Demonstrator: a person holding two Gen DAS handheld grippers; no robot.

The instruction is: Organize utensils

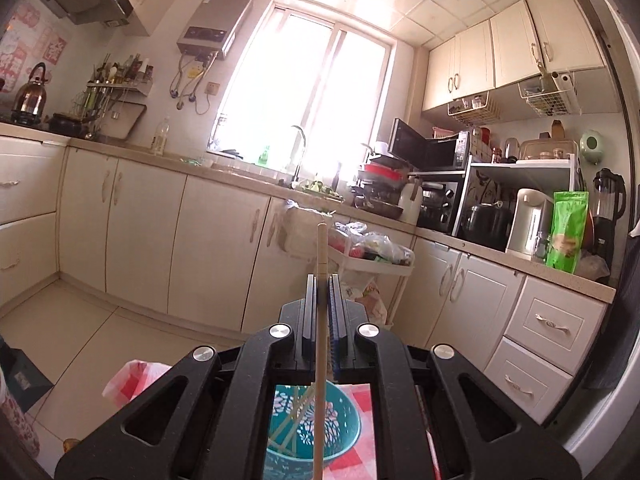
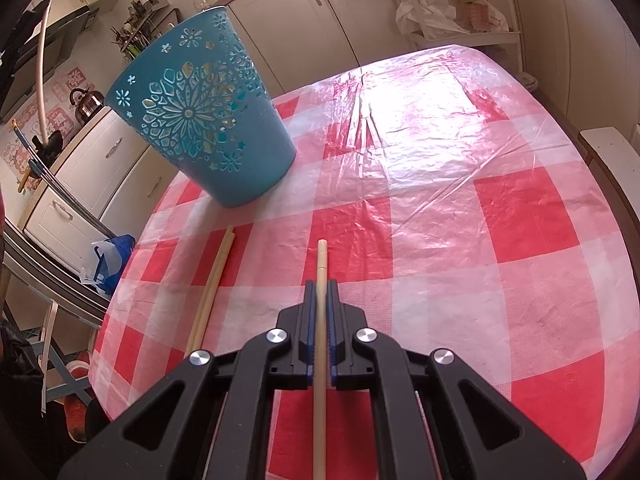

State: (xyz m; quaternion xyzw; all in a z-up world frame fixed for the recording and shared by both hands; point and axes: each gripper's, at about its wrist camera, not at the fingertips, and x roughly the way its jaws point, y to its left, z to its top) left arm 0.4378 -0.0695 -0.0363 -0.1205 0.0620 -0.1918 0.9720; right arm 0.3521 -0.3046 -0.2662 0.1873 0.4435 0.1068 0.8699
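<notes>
Chopsticks are the items being sorted, and each gripper has one clamped. In the left wrist view the left gripper (image 1: pixel 322 280) is closed narrow on a chopstick (image 1: pixel 321 248), whose blunt end pokes past the jaws at centre frame while its length runs down under the camera. Held level and high, it looks out at the kitchen cabinets and window. Directly beneath, at the bottom centre of that frame, sits the teal basket (image 1: pixel 340 424) with several sticks already lying inside. That position over the open mouth suggests a drop into it is being lined up.

In the right wrist view, going left to right: a pair of loose chopsticks (image 2: pixel 218 268) lies on the checked tablecloth (image 2: pixel 480 200) at lower left, just in front of the teal basket (image 2: pixel 208 120), which stands at upper left near the table edge. At centre, the right gripper (image 2: pixel 321 286) is closed narrow on a second chopstick (image 2: pixel 321 258), angled down toward the cloth, probably so the pick-up clears the surface. I judge the loose pair remains to be collected.
</notes>
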